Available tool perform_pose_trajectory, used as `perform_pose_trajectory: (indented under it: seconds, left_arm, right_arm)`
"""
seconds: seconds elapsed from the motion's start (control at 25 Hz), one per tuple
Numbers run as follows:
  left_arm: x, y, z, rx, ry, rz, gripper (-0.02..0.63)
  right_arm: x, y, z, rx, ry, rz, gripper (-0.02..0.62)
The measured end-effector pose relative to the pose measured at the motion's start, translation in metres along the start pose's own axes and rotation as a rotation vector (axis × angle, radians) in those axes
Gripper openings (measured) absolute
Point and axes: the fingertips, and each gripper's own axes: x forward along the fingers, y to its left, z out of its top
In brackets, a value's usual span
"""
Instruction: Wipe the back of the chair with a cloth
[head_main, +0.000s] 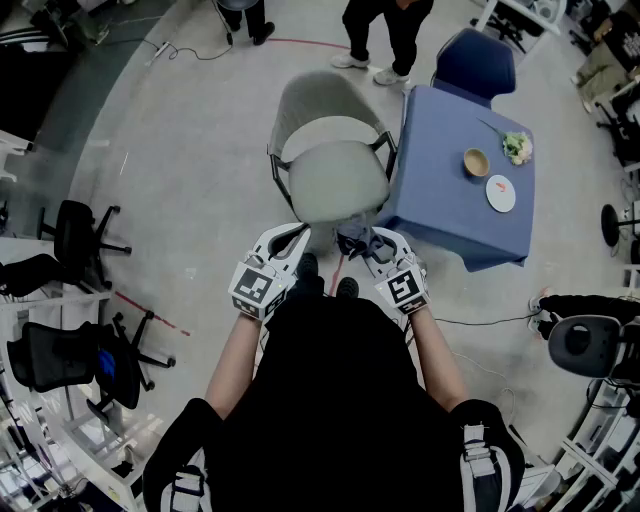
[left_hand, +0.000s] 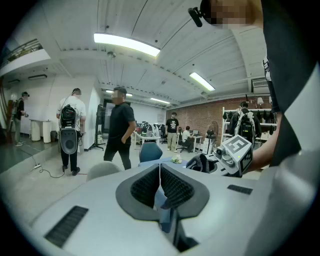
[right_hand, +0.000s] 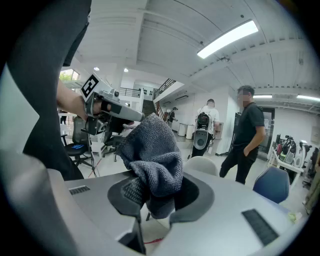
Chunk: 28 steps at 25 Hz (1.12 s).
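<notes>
Cloth (right_hand: 150, 145) — one, pinched in right tongs (right_hand: 157, 192); left tongs (left_hand: 160, 175) closed; one chair (head_main: 335, 175).

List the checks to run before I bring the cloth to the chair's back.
1. Cloth clamped in right tongs: ok.
2. Left tongs shut, empty: ok.
3. Chair ahead of both tongs: ok.
4. Chair back on near side: not ok; it lies on the chair's far side.
5. Gap between chair and blue table: cannot tell.
6. Cloth touching chair back: not ok.
</notes>
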Motion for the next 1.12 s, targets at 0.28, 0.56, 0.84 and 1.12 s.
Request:
perform_pose_trajectory:
  seconds: [0.28, 0.56, 0.84, 1.12]
  left_arm:
    - [-0.009, -0.009, 0.001, 0.009, -0.003, 0.003, 0.026]
    - [-0.020, -0.007, -0.001, 0.004, -0.009, 0.038, 0.026]
    - [-0.025, -0.013, -0.001, 0.006, -0.015, 0.062, 0.026]
    - [-0.027, -0.011, -0.016, -0.025, 0.011, 0.061, 0.026]
  right_arm:
    - [-0.009, 0.005, 0.003, 0.000, -0.012, 0.000, 0.117]
    - [-0.011, 0.016, 0.005, -0.006, -0.022, 0.021, 0.117]
    - [-0.013, 0.010, 0.003, 0.013, -0.044, 0.005, 0.117]
    - [-0.005, 0.012, 0.003, 0.022, -0.036, 0.014, 0.118]
